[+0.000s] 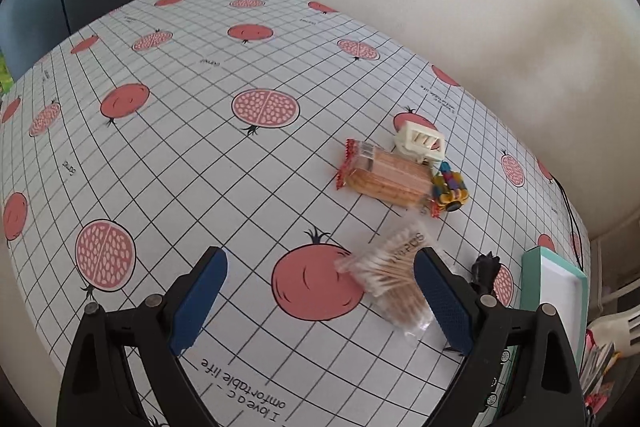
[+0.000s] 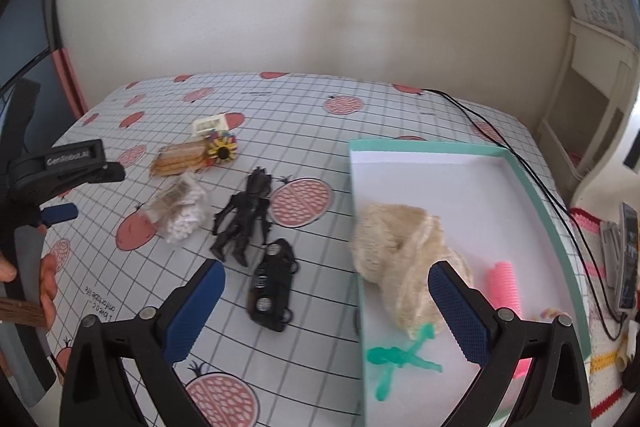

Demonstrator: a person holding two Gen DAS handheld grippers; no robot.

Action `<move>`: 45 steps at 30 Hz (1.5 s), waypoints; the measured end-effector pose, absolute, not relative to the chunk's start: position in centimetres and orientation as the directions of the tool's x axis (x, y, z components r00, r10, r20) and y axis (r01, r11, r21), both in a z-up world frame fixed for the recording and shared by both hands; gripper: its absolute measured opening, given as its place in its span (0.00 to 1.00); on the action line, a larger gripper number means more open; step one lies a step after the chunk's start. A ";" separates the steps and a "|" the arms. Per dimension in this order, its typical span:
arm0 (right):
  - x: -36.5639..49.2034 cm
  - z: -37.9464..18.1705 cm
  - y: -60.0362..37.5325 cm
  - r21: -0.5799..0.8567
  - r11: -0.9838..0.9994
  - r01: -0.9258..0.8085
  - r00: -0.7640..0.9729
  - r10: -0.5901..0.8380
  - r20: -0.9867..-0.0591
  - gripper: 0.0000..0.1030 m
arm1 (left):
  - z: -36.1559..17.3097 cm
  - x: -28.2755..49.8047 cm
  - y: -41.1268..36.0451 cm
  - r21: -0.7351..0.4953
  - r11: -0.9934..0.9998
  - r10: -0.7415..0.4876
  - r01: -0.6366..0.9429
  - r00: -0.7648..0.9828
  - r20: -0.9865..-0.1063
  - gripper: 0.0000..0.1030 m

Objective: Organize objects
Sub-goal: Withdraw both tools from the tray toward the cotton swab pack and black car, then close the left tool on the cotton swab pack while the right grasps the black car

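Two grippers are in view, and both have their blue pads wide apart with nothing between them. The left gripper (image 1: 320,301) is above the table (image 1: 168,163), which has a checked cloth with pomegranate prints. A clear bag of cotton swabs (image 1: 394,277) lies just in front of it, close to its right pad but not held. Further away lies a packet of biscuits (image 1: 386,177), and a white plastic clip (image 1: 420,143) and a colourful toy (image 1: 450,187) touch its far end.

The right gripper (image 2: 322,309) is above the border between the table and a mint-green box (image 2: 532,183) with a white inside. In the box there are a beige loofah (image 2: 396,247), a pink hair roller (image 2: 505,285) and a green plastic figure (image 2: 400,359). On the cloth just left of the box lies a black toy car (image 2: 272,287), and beside it a black figure (image 2: 244,217). The swab bag, the biscuits, the clip and the toy lie further left on the table, outside the box. A hand (image 2: 46,283) is at the left edge of the right wrist view.
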State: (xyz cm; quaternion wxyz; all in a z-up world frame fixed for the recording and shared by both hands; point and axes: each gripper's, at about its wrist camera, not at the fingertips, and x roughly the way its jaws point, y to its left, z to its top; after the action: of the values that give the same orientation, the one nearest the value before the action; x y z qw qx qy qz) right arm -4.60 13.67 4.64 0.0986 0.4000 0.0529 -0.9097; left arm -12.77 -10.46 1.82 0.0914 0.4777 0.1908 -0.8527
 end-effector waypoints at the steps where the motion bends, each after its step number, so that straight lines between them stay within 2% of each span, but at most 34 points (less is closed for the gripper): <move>1: -4.6 4.5 13.2 -0.026 -0.970 0.240 -0.658 -0.143 -0.739 1.00 | 1.5 -12.9 -10.8 -0.249 -0.908 0.041 0.336 -0.520 -0.853 0.92; 11: -4.9 2.5 9.9 -0.062 -0.940 0.336 -0.611 -0.168 -0.773 0.97 | -0.3 -14.1 -10.8 -0.299 -0.898 0.120 0.324 -0.473 -0.873 0.92; 23: -6.4 0.0 9.4 -0.058 -0.933 0.354 -0.555 -0.160 -0.817 0.88 | -1.0 -16.0 -6.6 -0.256 -0.958 0.169 0.125 -0.475 -0.863 0.92; 29: -6.8 -0.8 10.1 -0.040 -0.935 0.353 -0.525 -0.162 -0.836 0.74 | -1.1 -16.3 -3.6 -0.154 -0.988 0.125 0.023 -0.468 -0.875 0.92; 32: -7.0 -1.0 10.5 -0.019 -0.939 0.344 -0.509 -0.170 -0.844 0.62 | -1.1 -16.3 -2.5 -0.105 -0.994 0.099 -0.014 -0.472 -0.876 0.92; 43: -7.4 -1.0 11.5 0.043 -0.940 0.338 -0.472 -0.209 -0.856 0.32 | -1.8 -16.5 -1.8 -0.104 -0.995 0.095 -0.005 -0.459 -0.884 0.92; 45: -7.4 -1.0 11.6 0.049 -0.938 0.342 -0.465 -0.214 -0.859 0.31 | -1.9 -16.6 -2.0 -0.104 -0.995 0.091 0.002 -0.457 -0.885 0.92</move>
State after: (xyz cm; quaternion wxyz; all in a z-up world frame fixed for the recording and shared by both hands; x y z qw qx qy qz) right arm -7.43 11.56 -1.03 0.1630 0.4910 0.0651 -0.8533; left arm -16.62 -1.98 -1.92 -0.0262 0.5205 0.0449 -0.8523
